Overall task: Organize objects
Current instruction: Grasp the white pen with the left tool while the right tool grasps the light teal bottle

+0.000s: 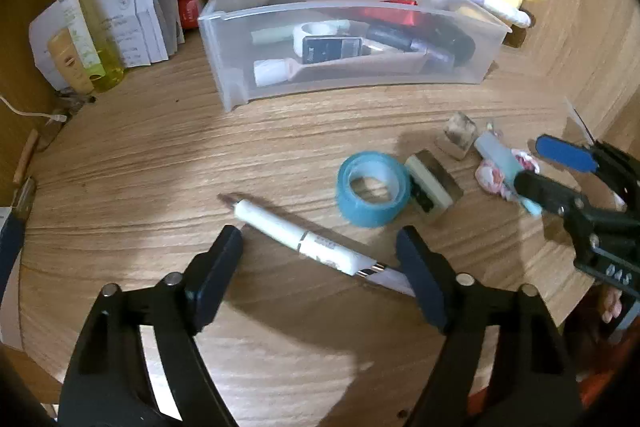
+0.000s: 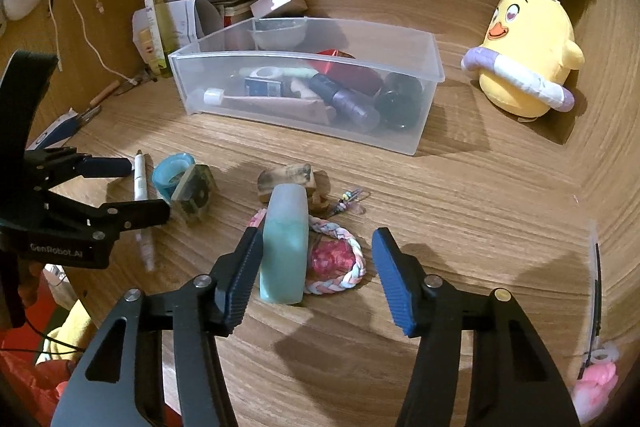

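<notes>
Straddling a white pen (image 1: 308,241) on the tabletop (image 1: 160,167), the left tongs (image 1: 320,259) gape open. Right tongs (image 2: 316,275), also open, flank a pale-blue bottle (image 2: 285,247) near the clear bin (image 2: 304,67).

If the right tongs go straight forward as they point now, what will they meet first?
Probably the pale blue-green bottle, which lies between the open right tongs, close to the left finger. The braided bracelet lies beside it and would likely be touched next. Depth is not fully clear.
</notes>
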`<action>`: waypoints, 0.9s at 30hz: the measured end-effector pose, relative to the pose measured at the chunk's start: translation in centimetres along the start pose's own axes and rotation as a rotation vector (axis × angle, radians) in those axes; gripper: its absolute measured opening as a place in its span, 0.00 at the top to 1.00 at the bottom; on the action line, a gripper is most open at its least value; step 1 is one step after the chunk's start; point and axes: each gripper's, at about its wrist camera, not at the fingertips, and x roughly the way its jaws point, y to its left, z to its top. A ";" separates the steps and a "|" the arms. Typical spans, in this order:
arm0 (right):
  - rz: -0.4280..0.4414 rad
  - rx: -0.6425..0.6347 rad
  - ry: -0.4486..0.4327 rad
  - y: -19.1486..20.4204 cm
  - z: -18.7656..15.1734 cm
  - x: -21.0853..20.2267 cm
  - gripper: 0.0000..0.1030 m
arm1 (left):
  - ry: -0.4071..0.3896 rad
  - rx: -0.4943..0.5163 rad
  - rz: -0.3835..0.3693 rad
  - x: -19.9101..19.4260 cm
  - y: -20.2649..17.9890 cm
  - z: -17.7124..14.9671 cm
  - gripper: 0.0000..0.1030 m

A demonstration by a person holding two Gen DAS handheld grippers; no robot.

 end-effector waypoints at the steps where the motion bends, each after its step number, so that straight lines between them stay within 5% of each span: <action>1: 0.001 -0.002 0.002 0.0 0.0 0.1 0.50 | -0.001 0.003 -0.001 -0.2 0.3 -0.2 0.27; 15: -0.010 -0.058 0.040 1.6 0.6 1.2 0.62 | -0.027 -0.002 -0.038 -1.8 2.7 -1.7 0.88; 20: -0.018 -0.057 0.048 1.5 0.8 1.3 0.78 | -0.033 -0.023 -0.066 -1.9 3.3 -1.6 0.90; 27: 0.006 0.011 0.027 0.8 1.1 0.6 0.78 | -0.105 -0.047 -0.066 -2.8 3.9 -0.7 0.90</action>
